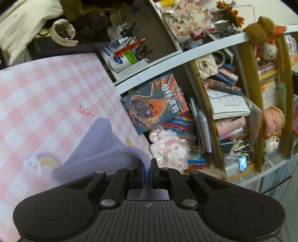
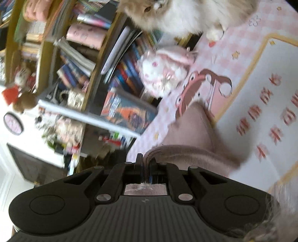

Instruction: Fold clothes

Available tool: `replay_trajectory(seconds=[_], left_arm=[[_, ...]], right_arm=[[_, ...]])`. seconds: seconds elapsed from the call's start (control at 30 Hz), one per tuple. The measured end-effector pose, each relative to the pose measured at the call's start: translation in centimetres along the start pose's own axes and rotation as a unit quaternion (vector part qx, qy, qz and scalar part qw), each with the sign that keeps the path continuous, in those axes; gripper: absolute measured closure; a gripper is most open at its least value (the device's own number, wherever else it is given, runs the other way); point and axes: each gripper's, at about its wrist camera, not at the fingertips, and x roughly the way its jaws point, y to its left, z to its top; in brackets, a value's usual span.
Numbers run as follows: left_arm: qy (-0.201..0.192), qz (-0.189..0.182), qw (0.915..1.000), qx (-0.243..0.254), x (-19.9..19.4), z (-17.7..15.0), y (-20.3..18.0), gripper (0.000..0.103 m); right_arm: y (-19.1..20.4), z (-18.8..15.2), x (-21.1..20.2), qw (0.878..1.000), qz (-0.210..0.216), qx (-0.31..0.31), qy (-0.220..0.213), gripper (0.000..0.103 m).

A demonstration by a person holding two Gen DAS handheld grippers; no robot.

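Both grippers' fingers clamp knitted garment edges.

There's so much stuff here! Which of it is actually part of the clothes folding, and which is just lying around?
Part of the job:
- left tool, shut on the knitted garment
- right tool, shut on the same garment
- pink checked mat under it

Just lying about:
- fluffy cat
- pink plush toy
- dragon-cover book
- pen box
- bookshelf
- wristwatch
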Motion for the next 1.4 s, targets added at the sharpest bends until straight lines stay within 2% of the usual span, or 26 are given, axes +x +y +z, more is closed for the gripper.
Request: replay_trajectory(seconds=[0.2,0.53,0.63,0.7,0.73,0.77,0.8,0.83,0.9,0.97,1.1,1.17,1.2,1.23,1.27,1.3,1.33,1.37,1.4], left_arm=[[0.023,0.022,0.9995,-0.003,4.8,1.7,0.8,0.099],[0.06,0.072,0.9955,-0.013,10.0,3.6,3.6,0.098],[0.071,0.086,0.9937,0.0,11.2,4.1,3.8,0.092],[0.077,0.098,0.9919,0.025,11.6,4.7,3.5,0.079],[0.073,0.106,0.9908,0.041,11.5,5.0,3.3,0.075],[0.067,0.115,0.9894,0.057,11.3,5.3,3.2,0.068],[0.063,0.128,0.9867,0.079,11.1,5.5,3.0,0.063],[0.058,0.144,0.9826,0.102,10.8,5.8,2.9,0.062],[0.059,0.162,0.9732,0.152,10.5,6.0,2.4,0.06],[0.065,0.157,0.9642,0.204,10.7,5.7,1.7,0.052],[0.078,0.143,0.9378,0.307,12.7,3.9,0.1,0.05],[0.092,0.148,0.9253,0.337,14.2,3.0,-0.1,0.054],[0.099,0.155,0.9198,0.346,14.9,2.7,0.0,0.059],[0.107,0.163,0.9142,0.356,15.5,2.3,0.0,0.071],[0.11,0.171,0.9109,0.359,15.9,2.2,0.2,0.089],[0.108,0.169,0.9149,0.35,15.6,2.3,0.4,0.091],[0.1,0.159,0.9238,0.334,15.0,2.6,0.5,0.092],[0.091,0.148,0.9331,0.315,14.2,3.0,0.5,0.092],[0.084,0.142,0.9388,0.302,13.6,3.1,0.6,0.092]], right_arm=[[0.1,2.4,5.2,0.999,-0.035,-0.001,-0.017,0.097],[-1.6,4.3,11.8,0.996,-0.087,0.004,-0.011,0.097],[-2.3,4.7,13.3,0.994,-0.108,0.008,-0.009,0.096],[-2.8,5.0,14.0,0.99,-0.14,0.011,-0.018,0.087],[-2.9,5.1,14.1,0.986,-0.166,0.006,-0.028,0.062],[-2.9,5.2,14.1,0.981,-0.191,-0.001,-0.04,0.051],[-2.9,5.4,14.1,0.975,-0.215,-0.008,-0.052,0.048],[-2.9,5.5,14.0,0.971,-0.23,-0.017,-0.059,0.048],[-2.9,5.7,13.9,0.969,-0.237,-0.04,-0.062,0.048],[-2.6,5.6,14.0,0.963,-0.25,-0.084,-0.056,0.048],[-1.8,4.8,15.3,0.943,-0.274,-0.188,-0.028,0.053],[-1.4,4.5,16.5,0.932,-0.283,-0.227,-0.016,0.057],[-1.2,4.3,17.0,0.927,-0.285,-0.244,-0.01,0.059],[-1.1,4.2,17.6,0.922,-0.288,-0.259,-0.003,0.064],[-1.1,4.2,18.2,0.919,-0.291,-0.267,0.005,0.071],[-1.2,4.2,18.6,0.917,-0.292,-0.272,0.016,0.097],[-1.2,4.3,18.8,0.919,-0.287,-0.269,0.022,0.1],[-1.0,4.6,18.5,0.927,-0.272,-0.257,0.021,0.1],[-0.8,4.9,18.0,0.936,-0.254,-0.242,0.017,0.1]])
